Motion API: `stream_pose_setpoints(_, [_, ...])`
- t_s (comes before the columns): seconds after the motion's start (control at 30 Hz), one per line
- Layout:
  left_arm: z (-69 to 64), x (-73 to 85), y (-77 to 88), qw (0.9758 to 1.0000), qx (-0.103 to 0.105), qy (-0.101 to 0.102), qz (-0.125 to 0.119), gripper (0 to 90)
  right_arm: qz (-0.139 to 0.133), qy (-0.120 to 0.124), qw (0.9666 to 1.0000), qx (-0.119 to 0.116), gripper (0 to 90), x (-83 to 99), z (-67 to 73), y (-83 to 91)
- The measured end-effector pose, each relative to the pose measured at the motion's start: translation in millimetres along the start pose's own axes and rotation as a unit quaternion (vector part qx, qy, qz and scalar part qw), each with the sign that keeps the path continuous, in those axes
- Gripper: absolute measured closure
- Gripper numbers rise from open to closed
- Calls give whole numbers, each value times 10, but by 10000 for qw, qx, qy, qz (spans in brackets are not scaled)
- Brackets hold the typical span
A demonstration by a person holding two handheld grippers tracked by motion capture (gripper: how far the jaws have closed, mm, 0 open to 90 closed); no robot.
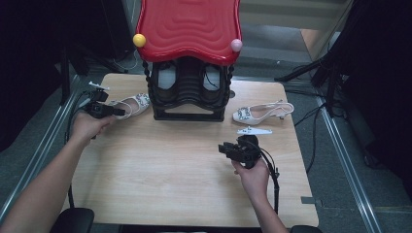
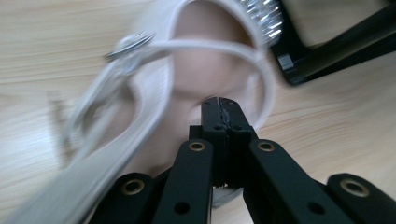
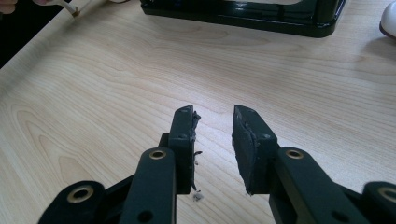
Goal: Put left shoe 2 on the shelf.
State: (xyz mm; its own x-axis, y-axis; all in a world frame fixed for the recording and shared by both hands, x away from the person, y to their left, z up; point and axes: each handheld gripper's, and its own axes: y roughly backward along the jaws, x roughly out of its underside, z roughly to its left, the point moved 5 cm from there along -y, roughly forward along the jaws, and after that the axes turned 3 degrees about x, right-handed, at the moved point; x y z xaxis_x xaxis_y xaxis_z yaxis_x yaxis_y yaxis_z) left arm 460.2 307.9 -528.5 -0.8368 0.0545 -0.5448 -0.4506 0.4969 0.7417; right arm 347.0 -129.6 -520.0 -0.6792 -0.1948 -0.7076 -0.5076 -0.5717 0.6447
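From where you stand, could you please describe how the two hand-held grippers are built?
Both are black. The left hand-held gripper has hinged link arms with brass-coloured rivets, as does the right hand-held gripper, whose pads look worn. A black cable trails from the right one.

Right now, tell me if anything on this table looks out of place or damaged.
The rubber pads on the right gripper look worn: their inner edges are ragged, and crumbs lie on the table beneath. The two white sandals sit apart, one at the left gripper, the other right of the black rack.
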Motion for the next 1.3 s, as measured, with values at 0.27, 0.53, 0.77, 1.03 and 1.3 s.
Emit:
stream_pose_setpoints(0.27, [-38,-79,-12,9998,-139,-141,-90,900,-18,-3,10000,1,709,-5,-5,26])
stream_pose_setpoints(0.53, [8,-105,141,9990,-136,-379,-196,808,1,2,10000,0,709,0,0,11])
stream_pose_setpoints(0.77, [25,-67,157,9969,-243,-744,89,606,23,19,10000,-6,706,6,10,0])
stream_pose_setpoints(1.03, [8,-60,129,9914,-609,-1112,321,851,11,12,10000,-5,706,3,8,4])
stream_pose_setpoints(1.3, [-161,-134,56,9956,-431,-667,493,881,-6,0,10000,-6,707,-4,3,12])
